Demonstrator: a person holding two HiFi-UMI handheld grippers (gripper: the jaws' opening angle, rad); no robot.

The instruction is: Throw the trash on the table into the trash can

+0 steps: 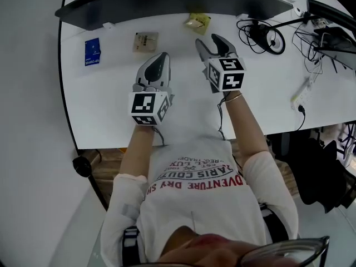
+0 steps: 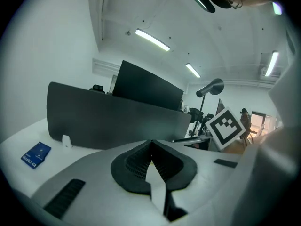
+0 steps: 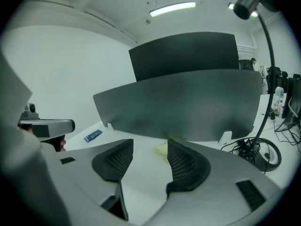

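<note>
Trash, a yellow wrapper (image 1: 197, 22) and a tan packet (image 1: 145, 41), lies upper middle on the tabletop (image 1: 111, 107), none picked up yet; your right gripper (image 1: 211, 40) jaws gape empty near the wrapper, your left gripper (image 1: 160, 57) jaws are clenched on nothing.

1 dark curved partition (image 1: 167, 1), standing upright at the far side; 1 tangle of black cables (image 1: 260, 36), lying near its right end; 1 lit ceiling light strip (image 3: 172, 8), overhead.

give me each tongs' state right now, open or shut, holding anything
Left tongs: shut, nothing between them.
Right tongs: open and empty; the yellow wrapper lies just ahead, untouched.
</note>
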